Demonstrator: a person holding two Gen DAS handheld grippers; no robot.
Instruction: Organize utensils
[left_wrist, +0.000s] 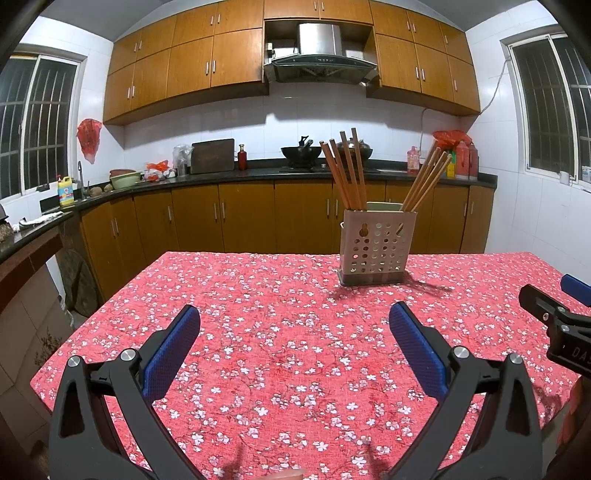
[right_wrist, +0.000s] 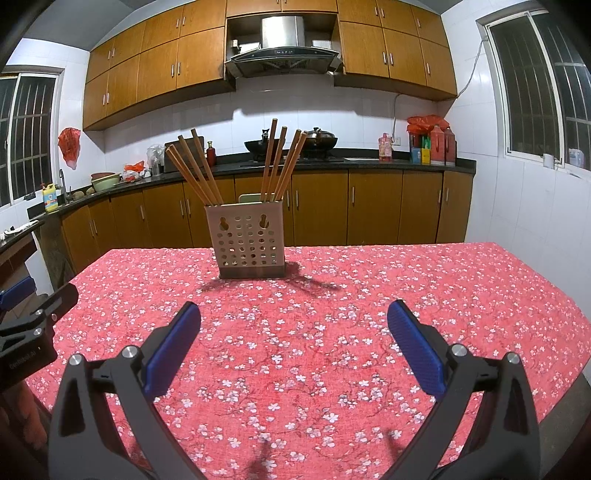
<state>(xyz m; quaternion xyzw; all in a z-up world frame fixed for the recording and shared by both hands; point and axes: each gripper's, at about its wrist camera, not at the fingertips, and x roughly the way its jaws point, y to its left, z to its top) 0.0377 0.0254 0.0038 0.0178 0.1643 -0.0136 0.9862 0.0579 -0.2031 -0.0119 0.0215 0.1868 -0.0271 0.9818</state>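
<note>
A beige perforated utensil holder (left_wrist: 376, 245) (right_wrist: 248, 240) stands upright on the far part of the table. Several wooden chopsticks stand in it in two bunches, one leaning left (left_wrist: 345, 170) (right_wrist: 194, 171) and one leaning right (left_wrist: 426, 181) (right_wrist: 282, 162). My left gripper (left_wrist: 295, 328) is open and empty, held over the tablecloth well short of the holder. My right gripper (right_wrist: 293, 326) is also open and empty, at a similar distance. The right gripper shows at the right edge of the left wrist view (left_wrist: 554, 317); the left gripper shows at the left edge of the right wrist view (right_wrist: 33, 325).
The table carries a red floral tablecloth (left_wrist: 280, 332) (right_wrist: 369, 295). Behind it runs a dark kitchen counter (left_wrist: 258, 171) with a wok (left_wrist: 301, 153), bottles and bowls, over wooden cabinets. A green chair back (right_wrist: 251, 198) shows just behind the holder.
</note>
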